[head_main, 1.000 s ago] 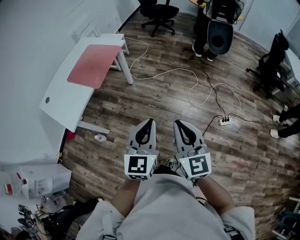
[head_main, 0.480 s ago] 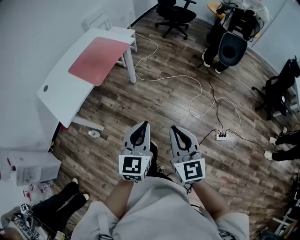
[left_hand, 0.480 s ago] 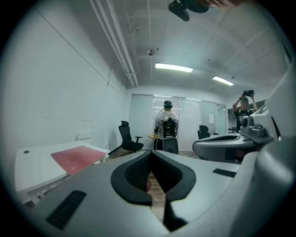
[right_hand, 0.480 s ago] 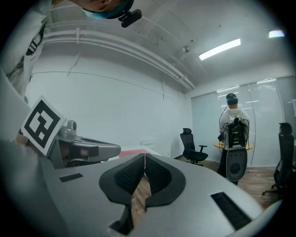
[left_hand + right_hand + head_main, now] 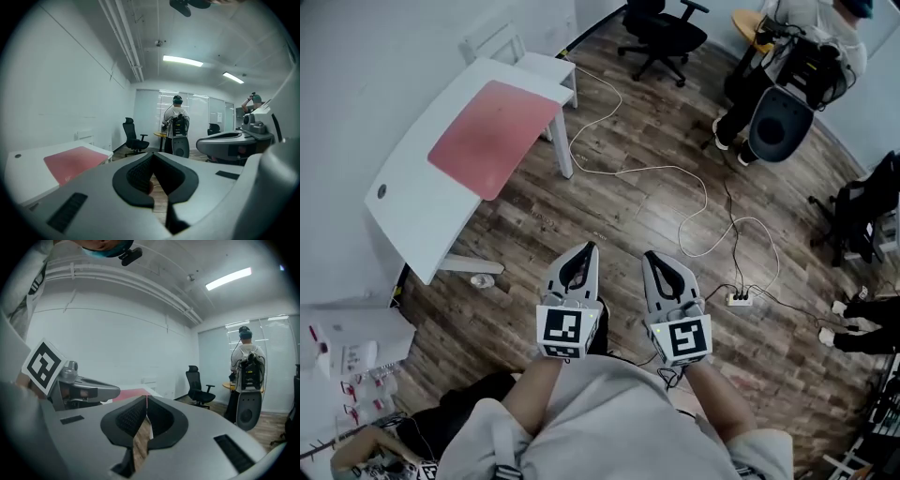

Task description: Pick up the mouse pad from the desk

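Note:
The red mouse pad (image 5: 492,138) lies flat on the white desk (image 5: 412,220) at the upper left of the head view. Both grippers are held side by side over the wooden floor, well short of the desk. My left gripper (image 5: 591,249) is shut and holds nothing. My right gripper (image 5: 650,256) is also shut and empty. In the left gripper view the mouse pad (image 5: 75,161) lies low on the left, far beyond the closed left gripper (image 5: 153,154). The right gripper view shows only a red strip of the mouse pad (image 5: 132,391) behind the shut right gripper (image 5: 146,397).
A white cable (image 5: 675,173) snakes over the floor to a power strip (image 5: 739,298). A black office chair (image 5: 661,33) and a person with a round-backed chair (image 5: 780,117) are at the back. Boxes and clutter (image 5: 347,356) sit at the lower left, and more chairs (image 5: 862,211) at the right.
Both grippers have travelled forward over the floor, still shut. The desk and pad now look slightly larger and nearer, and the clutter at the lower left has slid down and out.

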The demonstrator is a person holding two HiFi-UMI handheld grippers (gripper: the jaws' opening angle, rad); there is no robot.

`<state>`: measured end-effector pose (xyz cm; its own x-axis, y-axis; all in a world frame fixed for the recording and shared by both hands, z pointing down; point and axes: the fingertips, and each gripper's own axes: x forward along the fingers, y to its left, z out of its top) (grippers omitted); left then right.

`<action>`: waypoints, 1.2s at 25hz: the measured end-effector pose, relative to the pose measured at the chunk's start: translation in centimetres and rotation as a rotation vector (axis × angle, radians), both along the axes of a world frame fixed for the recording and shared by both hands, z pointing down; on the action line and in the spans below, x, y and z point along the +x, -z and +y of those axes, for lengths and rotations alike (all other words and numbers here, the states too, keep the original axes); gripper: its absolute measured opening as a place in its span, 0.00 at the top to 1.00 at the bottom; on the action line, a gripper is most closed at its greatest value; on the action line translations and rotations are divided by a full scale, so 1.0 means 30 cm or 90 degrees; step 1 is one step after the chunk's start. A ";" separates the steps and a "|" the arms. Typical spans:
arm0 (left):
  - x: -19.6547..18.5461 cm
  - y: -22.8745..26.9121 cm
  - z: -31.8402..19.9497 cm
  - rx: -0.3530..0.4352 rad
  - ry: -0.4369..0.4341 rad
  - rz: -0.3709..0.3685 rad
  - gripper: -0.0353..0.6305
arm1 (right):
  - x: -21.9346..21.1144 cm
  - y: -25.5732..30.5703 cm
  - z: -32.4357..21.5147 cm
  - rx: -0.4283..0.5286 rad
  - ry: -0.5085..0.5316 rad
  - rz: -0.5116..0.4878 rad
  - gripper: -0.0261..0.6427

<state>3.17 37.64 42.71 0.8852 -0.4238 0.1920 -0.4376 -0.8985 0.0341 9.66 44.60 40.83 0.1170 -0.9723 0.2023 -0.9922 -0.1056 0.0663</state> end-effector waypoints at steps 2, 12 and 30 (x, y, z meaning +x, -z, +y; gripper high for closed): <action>0.031 0.001 -0.085 -0.002 -0.001 -0.008 0.93 | 0.036 0.001 -0.100 -0.010 0.021 0.010 0.90; 0.034 -0.042 -0.505 -0.048 0.096 -0.011 0.93 | 0.116 -0.052 -0.571 -0.059 0.129 -0.014 0.90; -0.072 -0.322 -0.974 -0.197 0.456 -0.037 0.93 | 0.122 -0.294 -1.221 -0.186 0.444 -0.026 0.90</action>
<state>1.00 8.42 52.37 0.4010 -0.8080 0.4317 -0.9161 -0.3497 0.1964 13.31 7.97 49.64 -0.5187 -0.7244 0.4542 -0.8249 0.5635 -0.0433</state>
